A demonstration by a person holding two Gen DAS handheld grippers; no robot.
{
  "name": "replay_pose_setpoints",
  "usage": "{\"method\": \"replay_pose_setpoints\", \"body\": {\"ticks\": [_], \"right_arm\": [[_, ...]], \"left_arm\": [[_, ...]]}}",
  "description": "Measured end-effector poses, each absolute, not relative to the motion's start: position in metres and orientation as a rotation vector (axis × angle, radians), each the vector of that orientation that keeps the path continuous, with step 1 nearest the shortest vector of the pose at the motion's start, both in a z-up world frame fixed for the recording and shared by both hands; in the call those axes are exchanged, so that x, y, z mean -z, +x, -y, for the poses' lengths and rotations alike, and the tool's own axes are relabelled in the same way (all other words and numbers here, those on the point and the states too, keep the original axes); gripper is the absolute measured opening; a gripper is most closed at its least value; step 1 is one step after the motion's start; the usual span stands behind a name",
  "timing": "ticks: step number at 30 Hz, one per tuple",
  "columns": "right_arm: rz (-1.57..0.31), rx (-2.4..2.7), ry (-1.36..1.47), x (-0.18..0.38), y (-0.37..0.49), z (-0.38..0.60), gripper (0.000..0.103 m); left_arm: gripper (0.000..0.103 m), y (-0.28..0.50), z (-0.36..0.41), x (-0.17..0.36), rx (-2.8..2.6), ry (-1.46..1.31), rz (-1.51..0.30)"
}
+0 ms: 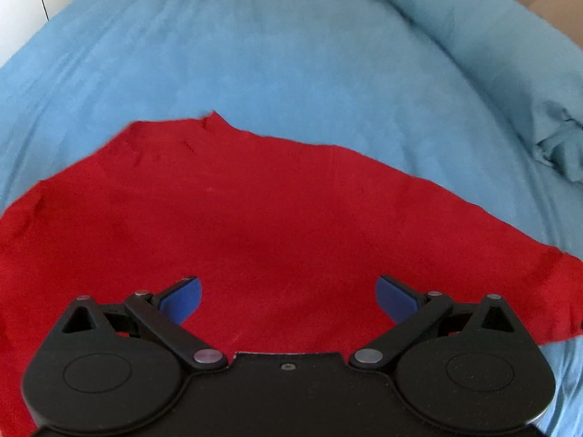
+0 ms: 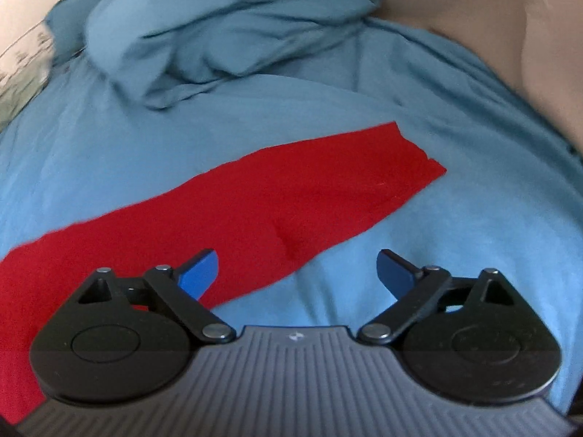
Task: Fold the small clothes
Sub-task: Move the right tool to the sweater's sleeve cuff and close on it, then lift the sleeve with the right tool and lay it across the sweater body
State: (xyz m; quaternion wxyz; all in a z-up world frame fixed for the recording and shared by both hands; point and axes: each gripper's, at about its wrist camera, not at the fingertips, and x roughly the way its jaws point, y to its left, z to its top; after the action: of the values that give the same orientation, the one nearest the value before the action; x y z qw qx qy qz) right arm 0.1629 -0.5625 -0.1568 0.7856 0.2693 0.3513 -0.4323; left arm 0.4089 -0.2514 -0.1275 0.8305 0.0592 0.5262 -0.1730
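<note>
Red garment (image 1: pixel 255 218) spread flat and lightly creased on blue-sheeted bed (image 1: pixel 273 54), left claw (image 1: pixel 288 300) and right claw (image 2: pixel 297 273) held wide apart, nothing gripped.

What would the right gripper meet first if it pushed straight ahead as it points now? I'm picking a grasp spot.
Probably the blue bedsheet right beside the red garment, whose edge crosses between the open right gripper fingers. Depth is unclear, so this is a guess.

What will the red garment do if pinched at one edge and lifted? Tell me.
Probably floppy: the red garment lies flat, following the blue sheet. Likely light, since it looks thin. It may drag and bunch rather than slide; both surfaces look soft and matte.
</note>
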Motion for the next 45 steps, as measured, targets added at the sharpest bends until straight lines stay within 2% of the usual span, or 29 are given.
{"method": "replay_pose_setpoints", "body": {"ticks": [4, 8, 13, 16, 17, 18, 20, 21, 28, 32, 38, 42, 45], "right_arm": [[-0.736, 1.001, 0.716, 0.172, 0.158, 0.591, 0.102], [-0.705, 1.055, 0.826, 0.187, 0.150, 0.613, 0.088], [-0.586, 1.098, 0.941, 0.201, 0.137, 0.628, 0.082], [-0.534, 1.105, 0.953, 0.202, 0.138, 0.635, 0.071], [-0.526, 1.109, 0.950, 0.203, 0.139, 0.637, 0.064], [-0.523, 1.115, 0.945, 0.203, 0.141, 0.639, 0.052], [-0.516, 1.118, 0.933, 0.202, 0.142, 0.642, 0.033], [-0.514, 1.119, 0.922, 0.201, 0.144, 0.642, 0.027], [-0.476, 1.015, 0.761, 0.150, 0.176, 0.615, 0.024], [-0.429, 0.814, 0.680, 0.099, 0.221, 0.572, 0.024], [-0.403, 0.399, 0.553, 0.035, 0.315, 0.454, 0.024], [-0.442, 0.139, 0.497, 0.034, 0.370, 0.358, 0.024], [-0.512, -0.009, 0.433, 0.062, 0.401, 0.283, 0.024]], "left_arm": [[0.103, 0.424, 0.265, 0.140, 0.341, 0.132, -1.158], [0.103, 0.436, 0.284, 0.154, 0.325, 0.183, -1.153], [0.103, 0.442, 0.291, 0.164, 0.288, 0.194, -1.148], [0.103, 0.446, 0.296, 0.170, 0.281, 0.203, -1.142], [0.103, 0.447, 0.299, 0.172, 0.275, 0.207, -1.140], [0.103, 0.450, 0.301, 0.174, 0.271, 0.208, -1.138], [0.103, 0.451, 0.300, 0.177, 0.266, 0.199, -1.133], [0.103, 0.451, 0.300, 0.177, 0.266, 0.196, -1.132], [0.101, 0.451, 0.274, 0.151, 0.302, 0.130, -1.125], [0.101, 0.454, 0.226, 0.113, 0.301, 0.066, -1.088], [0.101, 0.460, 0.129, 0.066, 0.175, 0.076, -1.003], [0.101, 0.464, 0.058, 0.060, 0.089, 0.051, -1.002], [0.101, 0.463, 0.009, 0.070, 0.031, 0.012, -1.028]]}}
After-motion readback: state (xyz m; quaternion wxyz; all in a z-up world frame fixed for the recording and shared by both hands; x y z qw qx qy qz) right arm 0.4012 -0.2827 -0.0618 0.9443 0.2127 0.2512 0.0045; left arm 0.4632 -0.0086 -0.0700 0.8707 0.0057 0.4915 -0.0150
